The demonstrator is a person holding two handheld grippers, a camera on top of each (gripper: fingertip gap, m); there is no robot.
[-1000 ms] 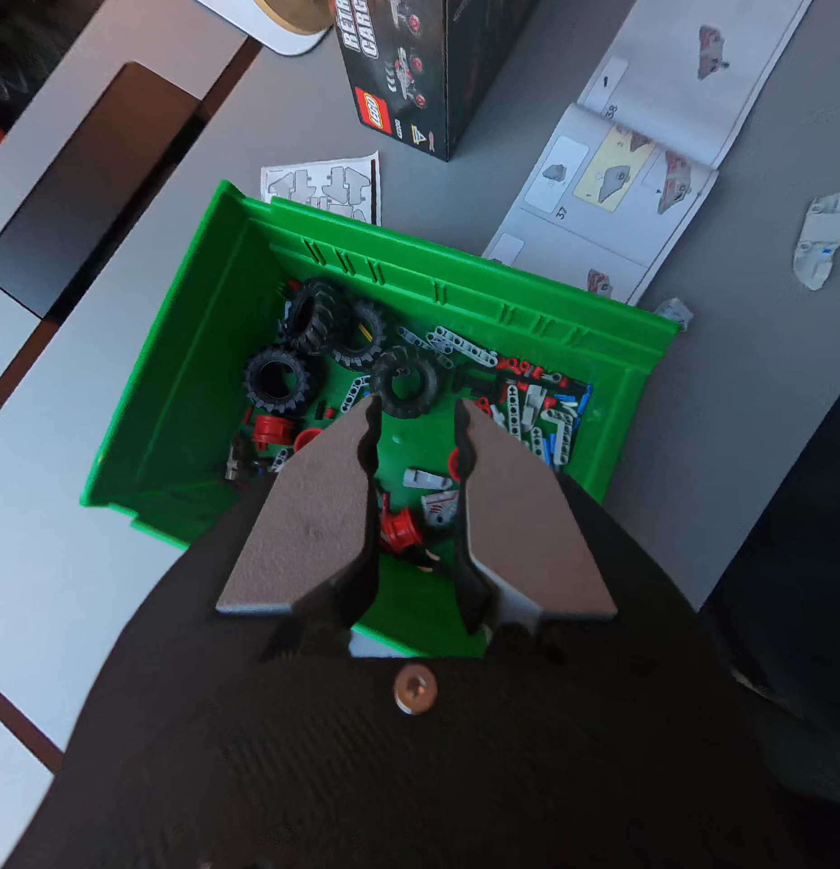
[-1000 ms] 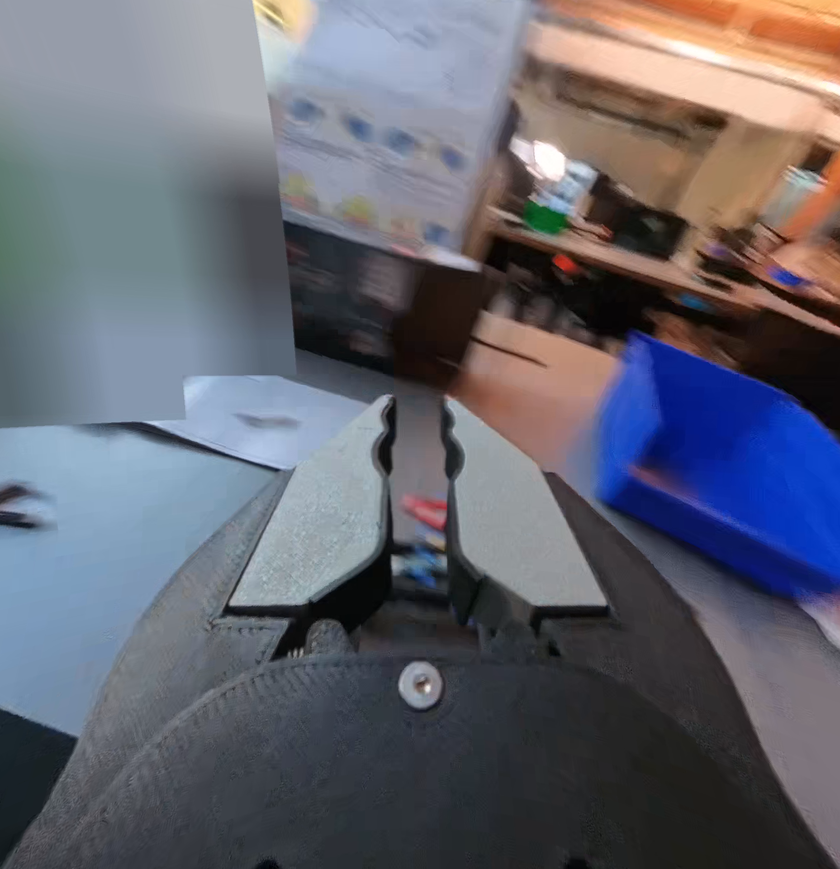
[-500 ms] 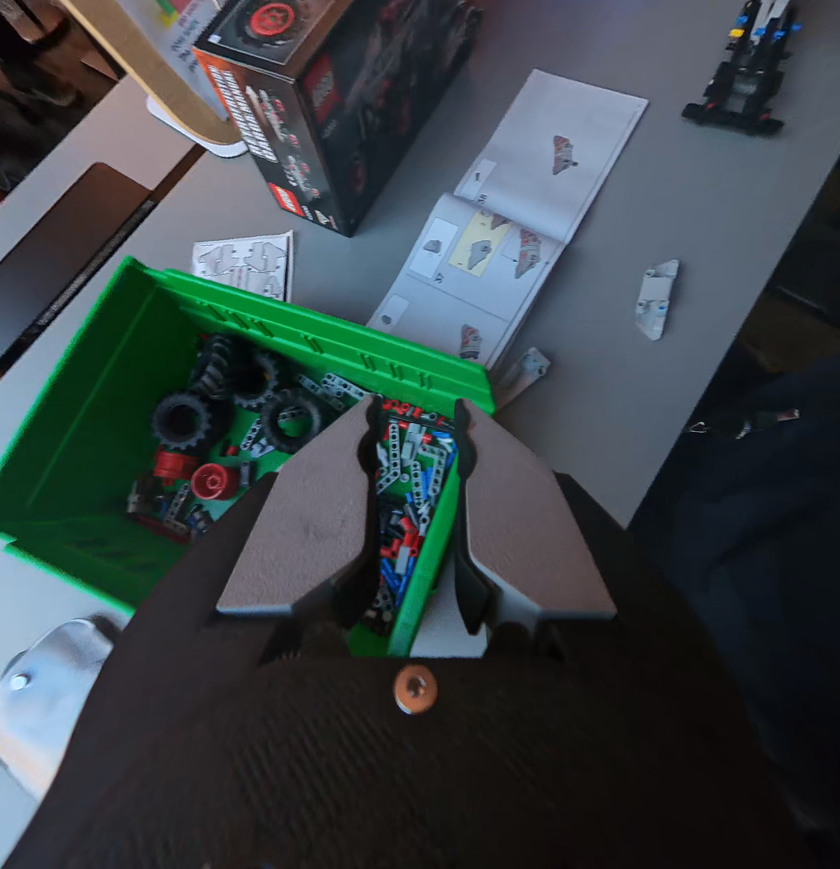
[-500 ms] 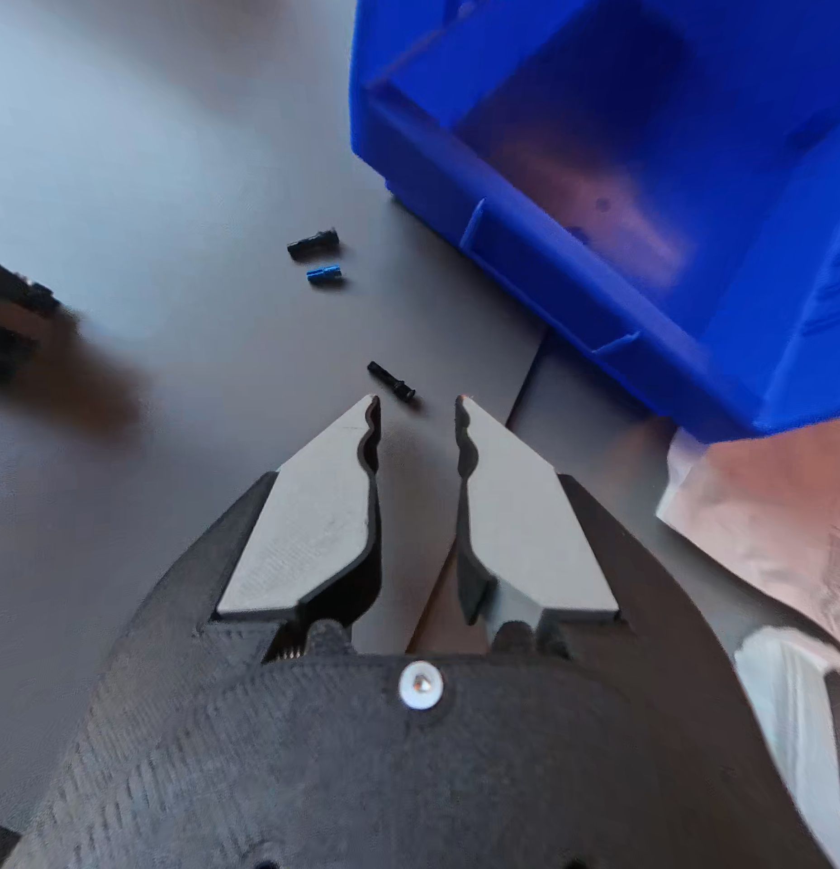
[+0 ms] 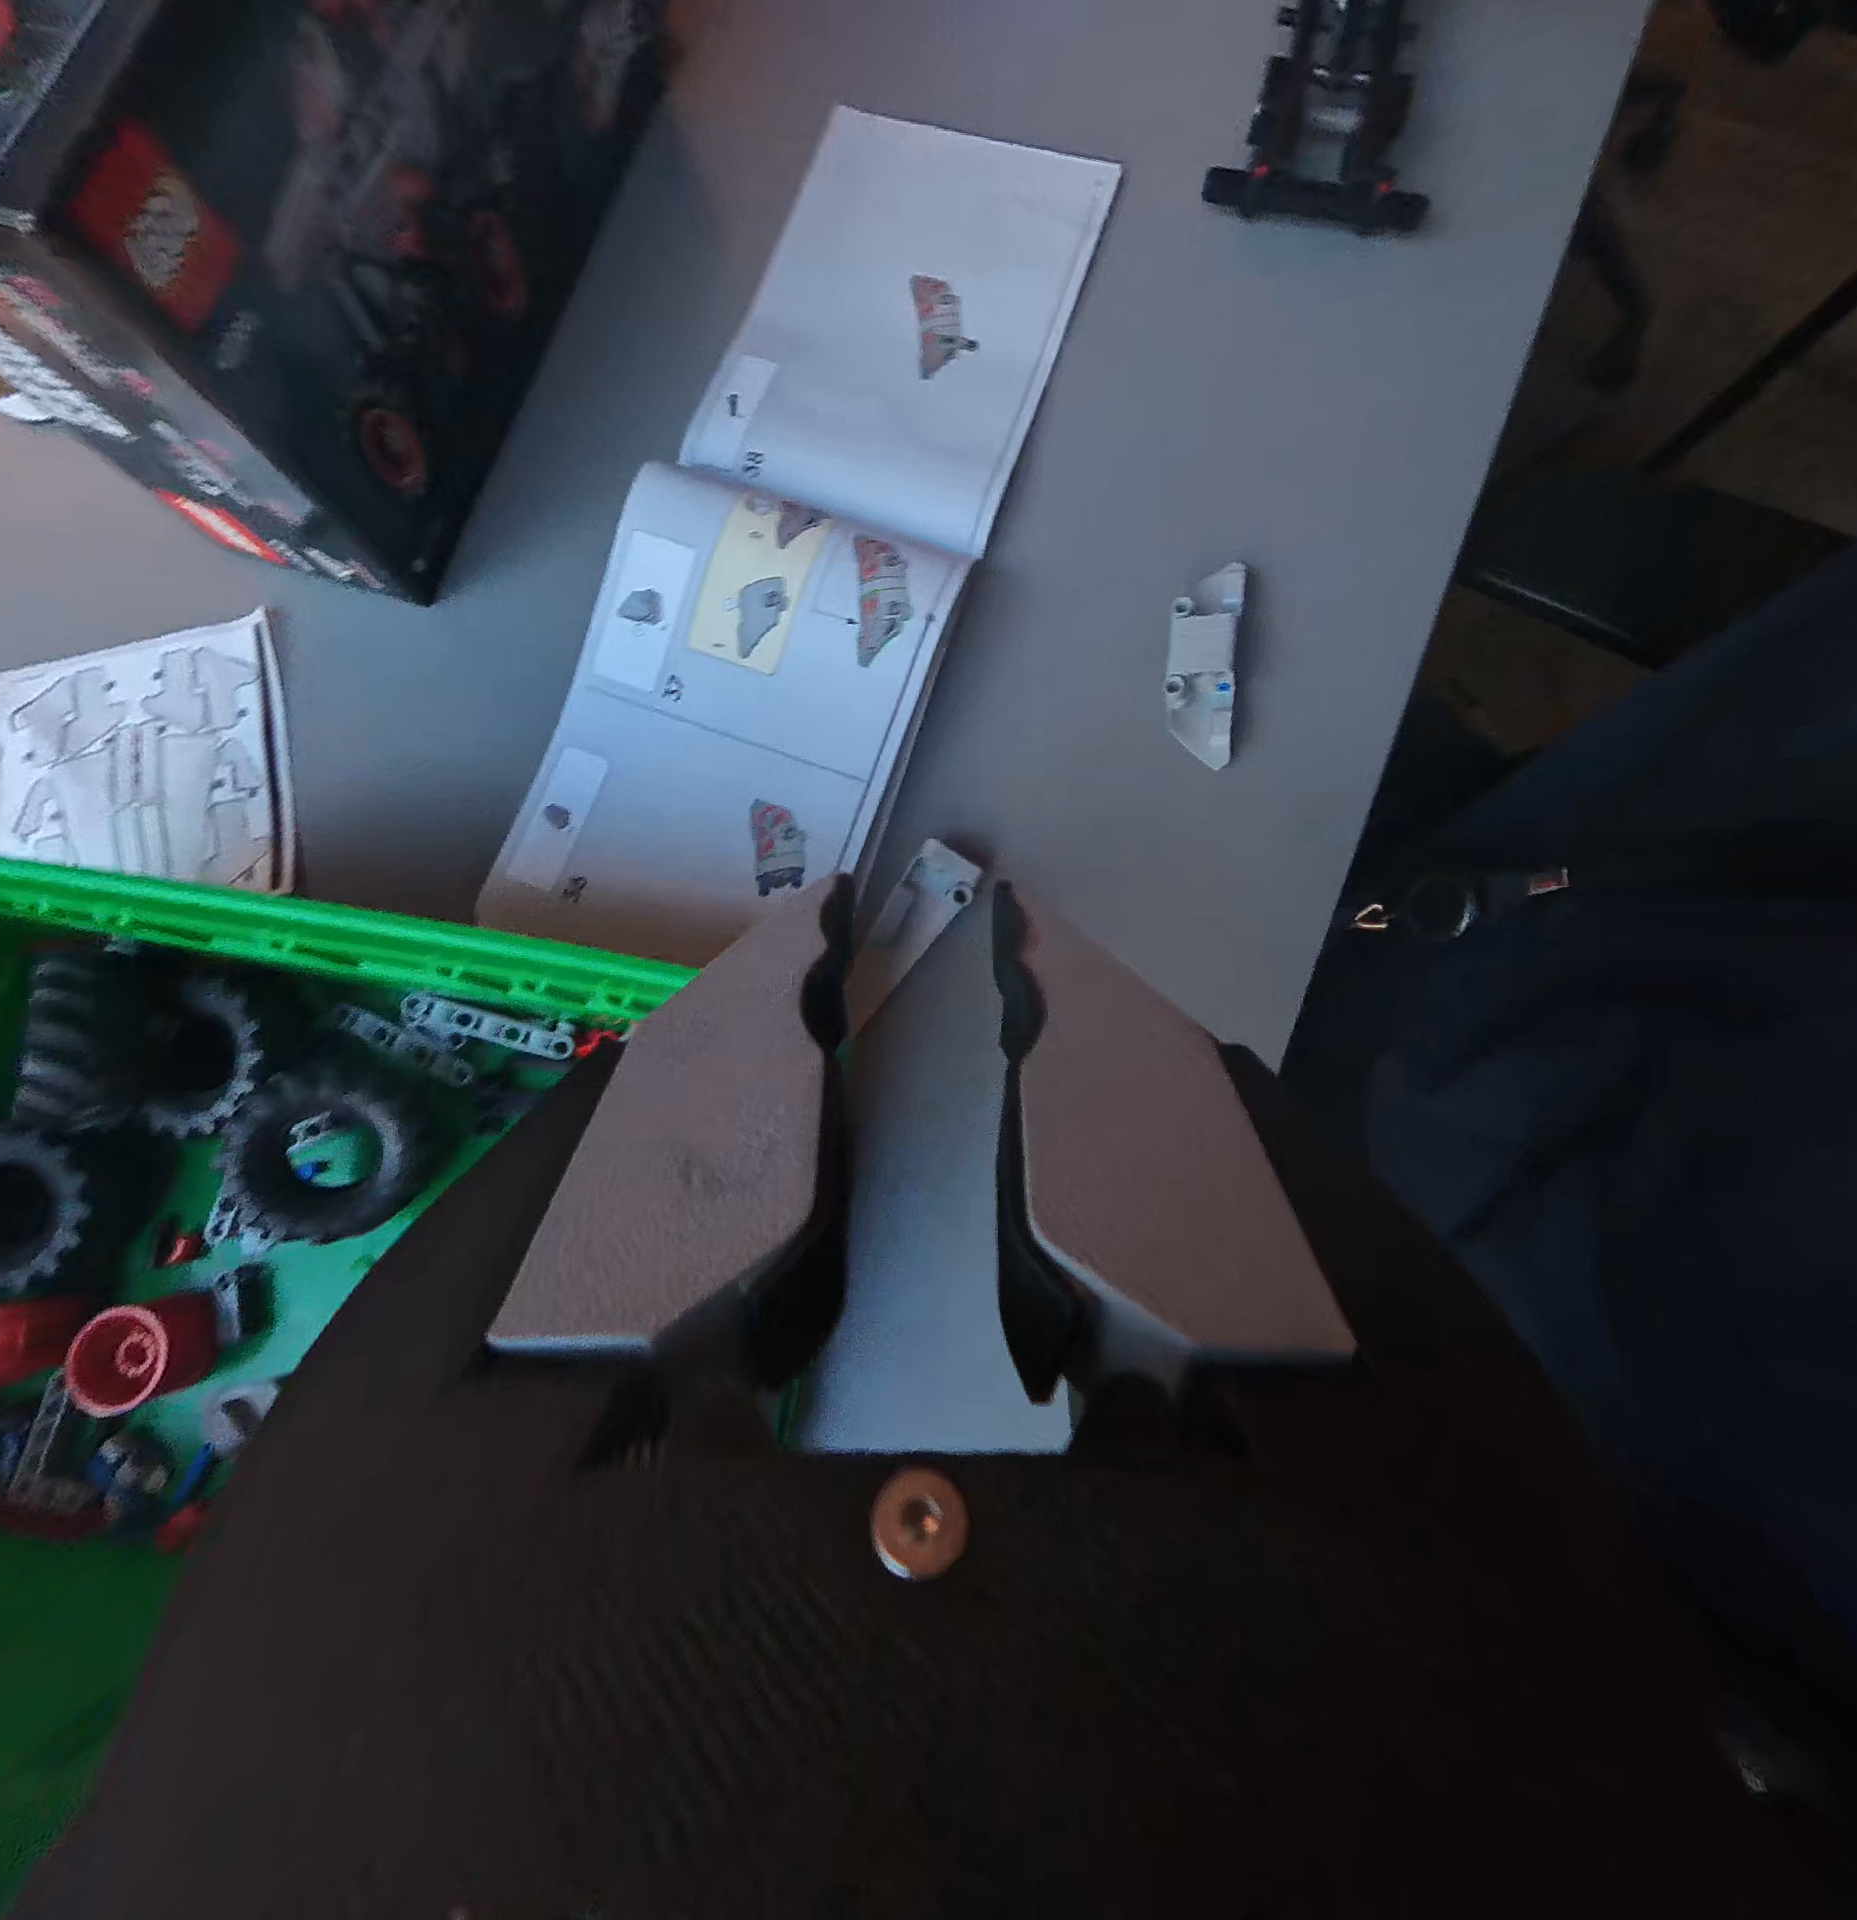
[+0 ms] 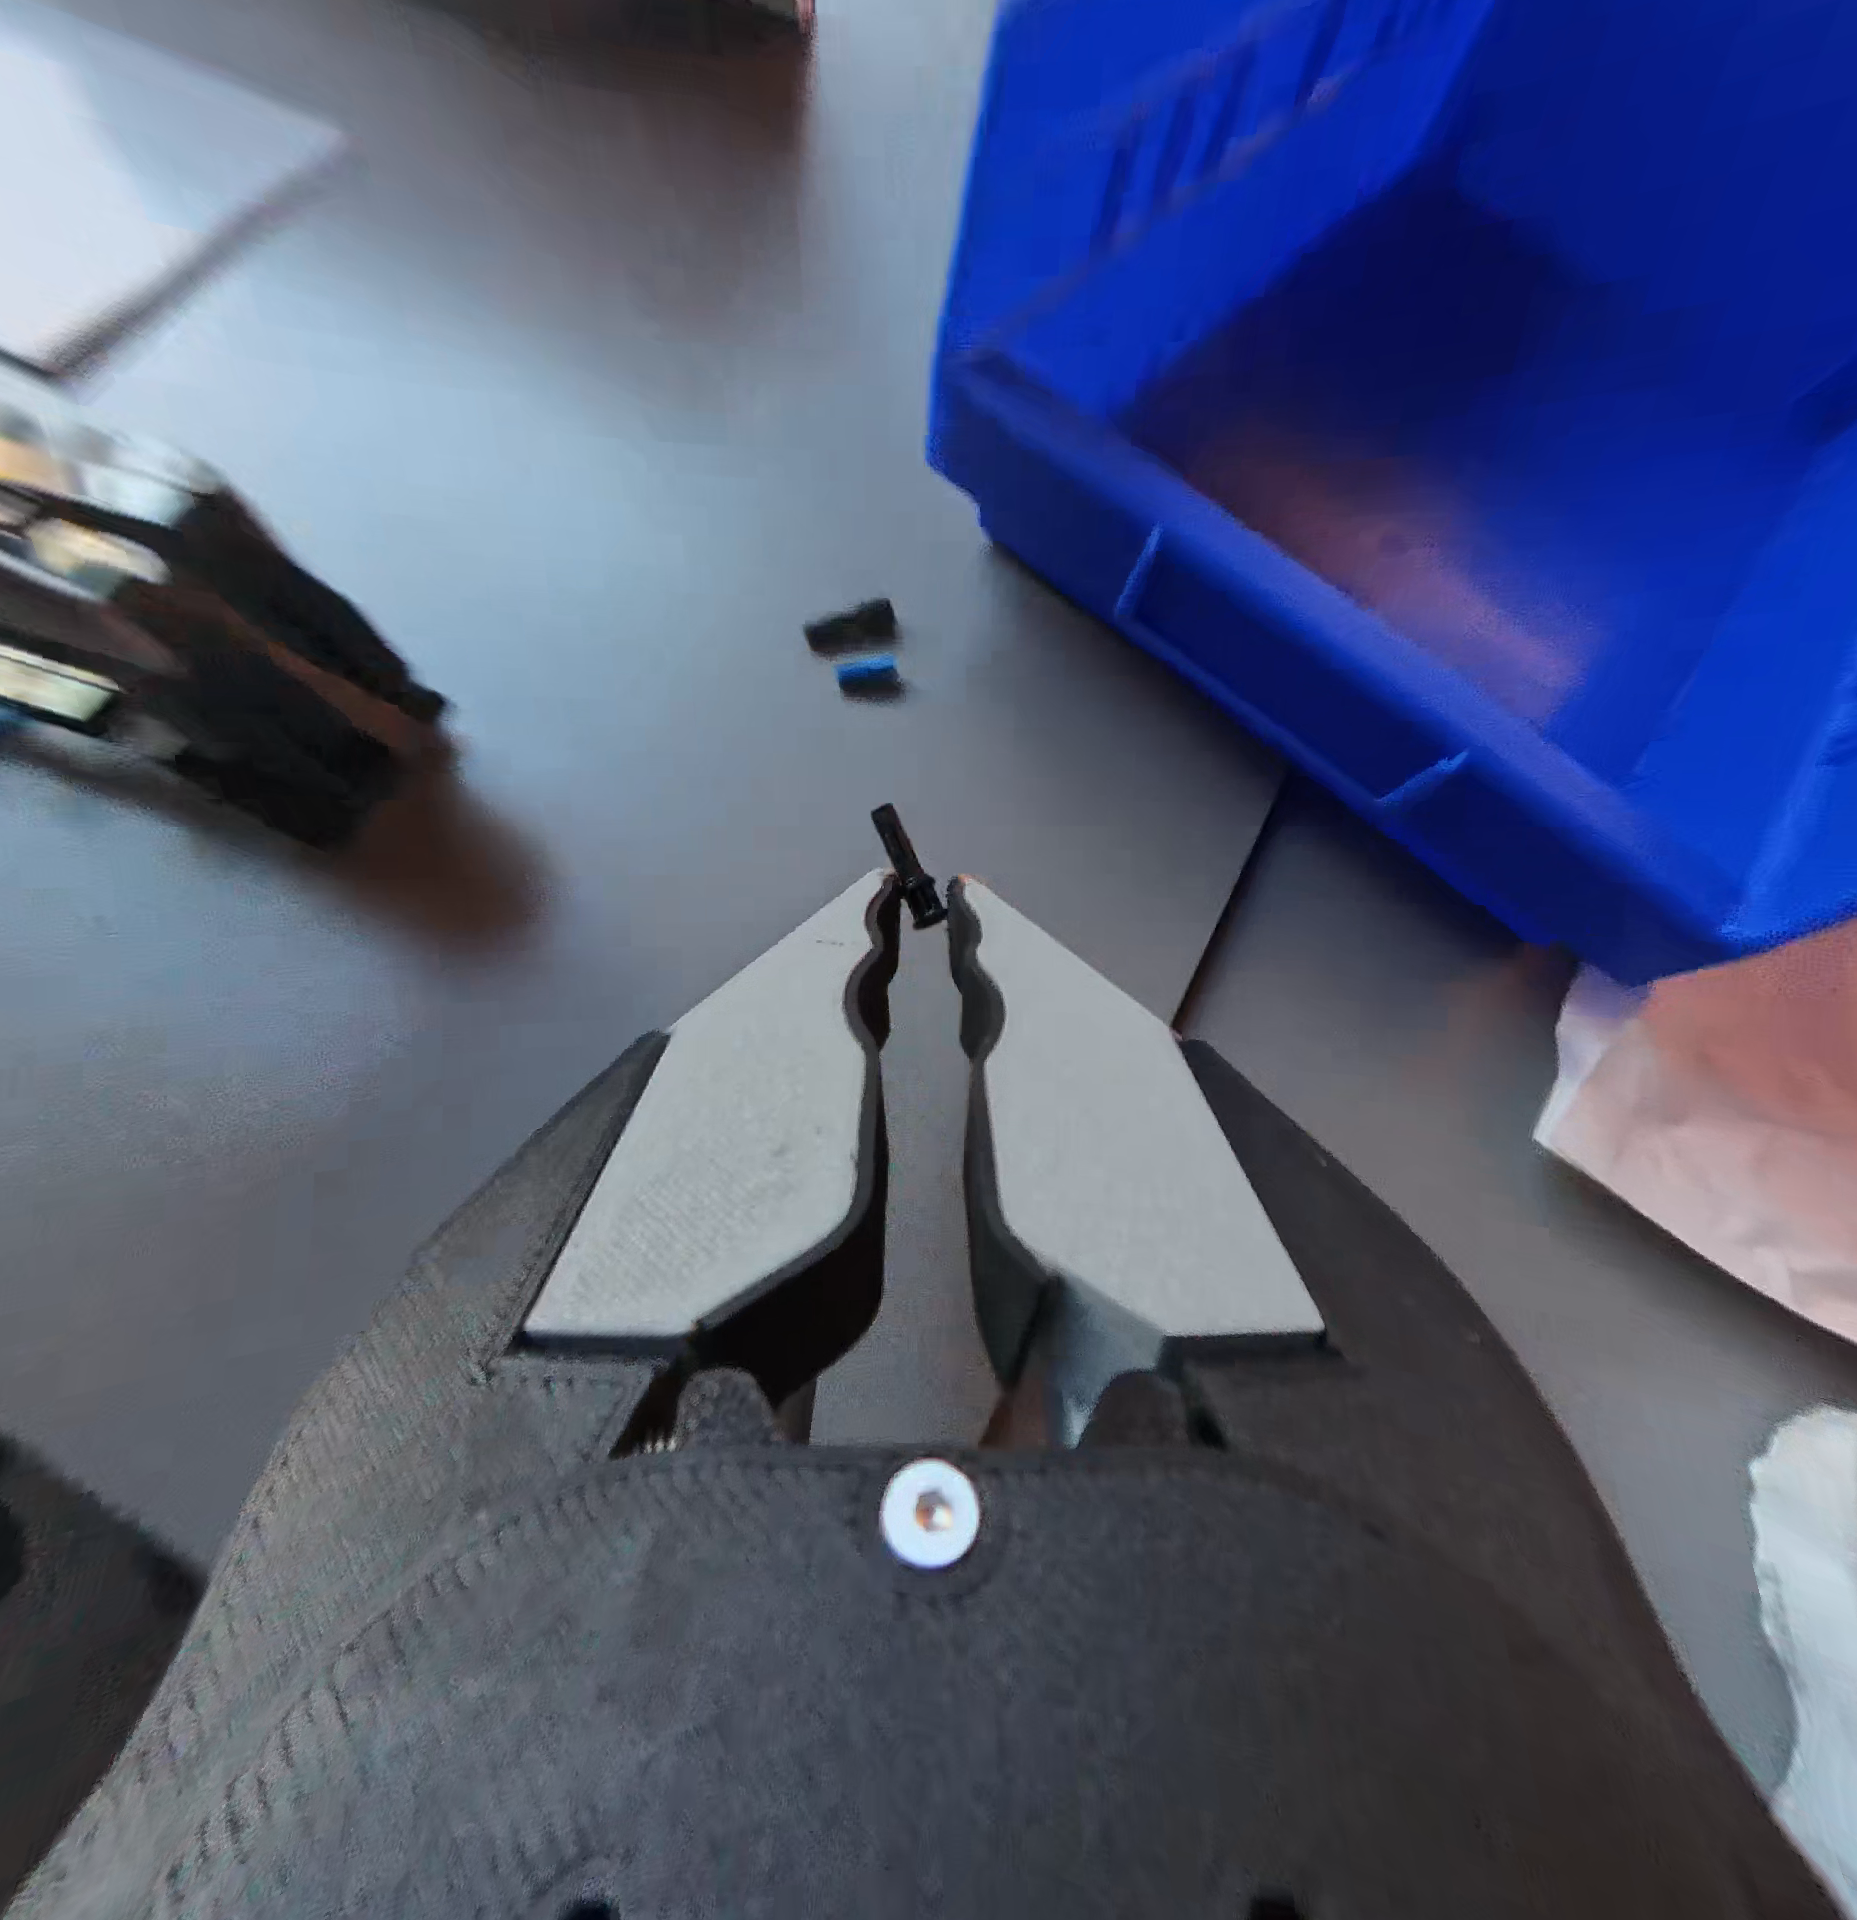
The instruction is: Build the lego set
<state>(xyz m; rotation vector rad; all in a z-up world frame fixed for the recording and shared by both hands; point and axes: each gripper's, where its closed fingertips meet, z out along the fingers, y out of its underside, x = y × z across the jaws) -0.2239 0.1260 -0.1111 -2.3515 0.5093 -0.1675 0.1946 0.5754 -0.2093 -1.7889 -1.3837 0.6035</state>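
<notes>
- Grey table [image 5: 1267, 436]; green bin [image 5: 311, 940] holds black tyres [image 5: 321, 1153], red hubs, small parts.
- Blue bin [image 6: 1475, 436]: contents unclear.
- My left gripper [image 5: 919, 904] gapes narrowly, empty, above grey panel [image 5: 929, 899].
- My right gripper [image 6: 919, 894] is narrow, tips flanking black pin [image 6: 903, 857]; grip unclear.

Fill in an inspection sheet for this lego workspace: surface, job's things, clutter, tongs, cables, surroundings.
Surface: grey table, with a seam near the blue bin.
Job's things: green bin holding tyres and small parts; open instruction booklet; black set box; sticker sheet; part-built chassis; grey panels; black pin.
Clutter: crumpled bag beside the blue bin.
Tongs: left tongs open over a grey panel; right tongs open around the black pin.
Cables: nothing seen.
Surroundings: dark floor beyond the table edge.
</notes>
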